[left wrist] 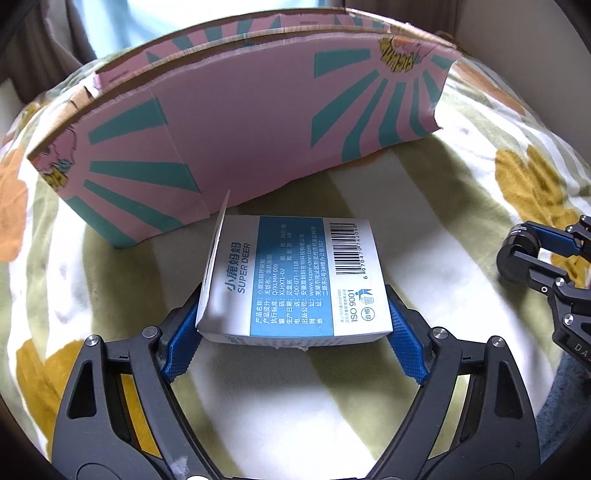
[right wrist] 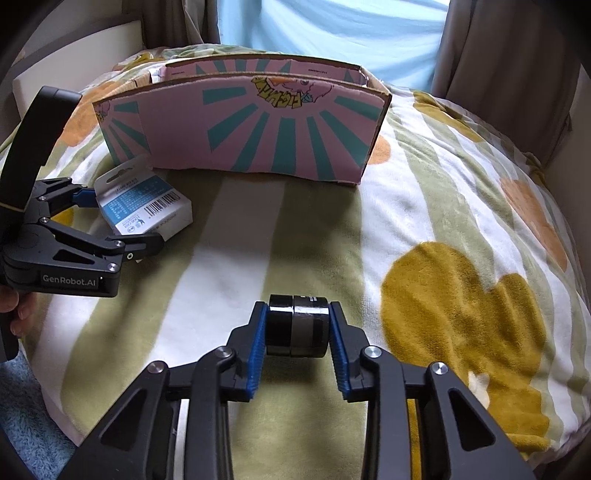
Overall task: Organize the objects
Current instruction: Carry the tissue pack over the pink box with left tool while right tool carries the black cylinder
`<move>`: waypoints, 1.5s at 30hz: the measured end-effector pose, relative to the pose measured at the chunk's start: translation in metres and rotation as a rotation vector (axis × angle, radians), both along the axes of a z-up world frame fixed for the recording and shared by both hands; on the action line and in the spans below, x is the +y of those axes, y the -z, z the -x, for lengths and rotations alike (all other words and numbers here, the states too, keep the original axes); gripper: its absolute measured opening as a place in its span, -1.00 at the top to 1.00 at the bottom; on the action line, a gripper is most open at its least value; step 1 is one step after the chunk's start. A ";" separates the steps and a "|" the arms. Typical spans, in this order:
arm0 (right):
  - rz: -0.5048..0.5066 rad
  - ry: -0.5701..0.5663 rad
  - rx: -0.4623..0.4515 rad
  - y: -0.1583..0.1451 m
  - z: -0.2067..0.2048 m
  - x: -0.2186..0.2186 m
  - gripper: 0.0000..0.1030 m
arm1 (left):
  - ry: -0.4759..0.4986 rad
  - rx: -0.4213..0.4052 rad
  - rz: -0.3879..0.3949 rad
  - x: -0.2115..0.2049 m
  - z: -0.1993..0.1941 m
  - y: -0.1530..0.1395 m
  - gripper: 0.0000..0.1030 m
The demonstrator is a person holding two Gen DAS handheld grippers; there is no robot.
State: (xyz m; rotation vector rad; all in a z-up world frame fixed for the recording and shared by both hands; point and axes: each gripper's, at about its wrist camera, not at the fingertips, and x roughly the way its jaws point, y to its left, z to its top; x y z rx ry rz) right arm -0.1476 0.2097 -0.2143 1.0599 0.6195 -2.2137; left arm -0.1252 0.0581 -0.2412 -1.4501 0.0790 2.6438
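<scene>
My left gripper (left wrist: 293, 328) is shut on a white and blue Super Deer box (left wrist: 291, 277), held just in front of the open pink cardboard box (left wrist: 236, 140) with teal rays. The same small box (right wrist: 144, 201) and the left gripper (right wrist: 118, 221) show at the left of the right wrist view. My right gripper (right wrist: 297, 328) is shut on a black cylinder (right wrist: 297, 325) made of two stacked rings, held low over the blanket, in front of the pink box (right wrist: 258, 133). The right gripper (left wrist: 524, 258) shows at the right edge of the left wrist view.
Everything rests on a soft striped blanket (right wrist: 424, 221) with yellow and orange shapes. Curtains (right wrist: 498, 48) and a light blue window (right wrist: 332, 33) lie behind the pink box. A blue rug (right wrist: 22, 424) lies at the lower left.
</scene>
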 end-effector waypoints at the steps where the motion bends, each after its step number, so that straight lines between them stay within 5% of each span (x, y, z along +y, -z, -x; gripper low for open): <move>1: 0.009 -0.001 -0.002 -0.002 -0.001 0.000 0.43 | -0.001 0.008 -0.002 0.000 -0.002 -0.004 -0.66; 14: 0.093 -0.020 0.033 -0.042 -0.013 0.005 0.43 | -0.023 0.098 -0.043 -0.004 -0.020 -0.069 -0.66; 27: 0.202 -0.048 0.061 -0.118 0.012 -0.007 0.43 | -0.033 0.251 -0.022 -0.014 -0.028 -0.154 -0.66; 37: 0.245 -0.131 0.069 -0.177 0.063 -0.060 0.43 | -0.099 0.305 -0.001 -0.045 0.017 -0.194 -0.66; 45: 0.226 -0.175 -0.033 -0.168 0.114 -0.116 0.43 | -0.152 0.266 -0.023 -0.074 0.074 -0.184 -0.66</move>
